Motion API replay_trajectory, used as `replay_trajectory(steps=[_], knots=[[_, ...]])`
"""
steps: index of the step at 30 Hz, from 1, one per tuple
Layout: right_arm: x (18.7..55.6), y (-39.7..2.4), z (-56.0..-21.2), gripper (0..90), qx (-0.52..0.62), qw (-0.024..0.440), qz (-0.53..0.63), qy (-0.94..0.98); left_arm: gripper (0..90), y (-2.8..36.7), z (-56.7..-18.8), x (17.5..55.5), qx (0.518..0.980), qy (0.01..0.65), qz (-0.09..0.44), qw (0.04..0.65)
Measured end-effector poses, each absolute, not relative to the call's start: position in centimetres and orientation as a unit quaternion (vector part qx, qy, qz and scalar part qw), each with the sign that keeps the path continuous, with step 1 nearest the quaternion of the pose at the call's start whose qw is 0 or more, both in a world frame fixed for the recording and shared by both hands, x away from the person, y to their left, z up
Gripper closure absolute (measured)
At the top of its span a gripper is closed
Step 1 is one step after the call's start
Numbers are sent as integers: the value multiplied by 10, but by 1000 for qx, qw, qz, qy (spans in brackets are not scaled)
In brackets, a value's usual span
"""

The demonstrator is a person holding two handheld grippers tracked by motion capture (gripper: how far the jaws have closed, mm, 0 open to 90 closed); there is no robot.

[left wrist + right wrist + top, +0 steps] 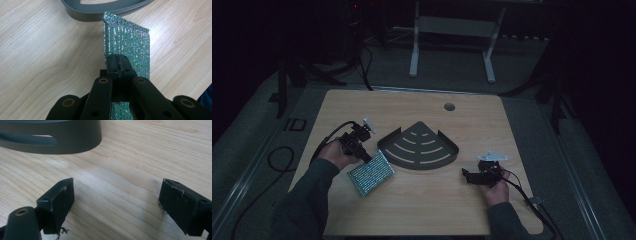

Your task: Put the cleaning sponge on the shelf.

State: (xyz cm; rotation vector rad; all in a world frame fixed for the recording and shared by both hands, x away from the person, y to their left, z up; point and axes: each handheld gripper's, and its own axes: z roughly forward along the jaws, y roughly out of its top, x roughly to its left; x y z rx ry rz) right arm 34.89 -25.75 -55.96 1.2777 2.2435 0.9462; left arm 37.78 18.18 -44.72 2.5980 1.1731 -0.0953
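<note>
- The glittery green pad (371, 173) — a flat, rectangular piece with a silver-and-green sparkling weave — lies on the wooden table (422, 210) toward its left front, tilted so that one corner points to about one o'clock in the high view.
- In the left gripper view the pad (127, 45) rises at twelve o'clock from the jaws, its far corner just short of the tray's rim; whether the two touch cannot be told.
- The left gripper (363, 156) has its jaws pressed together on the near edge of the pad, pinching it; in its own view the left gripper (117, 65) shows the two pads shut with the sparkling material caught between them.
- The left hand (337, 152) holds that gripper at about ten o'clock from the pad, with a black cable looping away behind it.
- The grey corner tray (418, 148) — fan-shaped, with curved slots and a raised rim — sits near the table's middle, at about two o'clock from the pad and just beside it.
- The right gripper (466, 175) rests well apart from the pad, at three o'clock, low over the table; in its own view the right gripper (116, 205) has its jaws spread wide over bare wood, with the tray's wall (75, 140) at eleven o'clock.
- The right hand (496, 189) grips it from the near side.
</note>
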Motion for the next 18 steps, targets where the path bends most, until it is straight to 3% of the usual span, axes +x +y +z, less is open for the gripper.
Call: replay_trajectory(steps=[18], knots=[[349,-258,-560,127,456,195,338,800,900,177,-424,393,901,409,-13,143]])
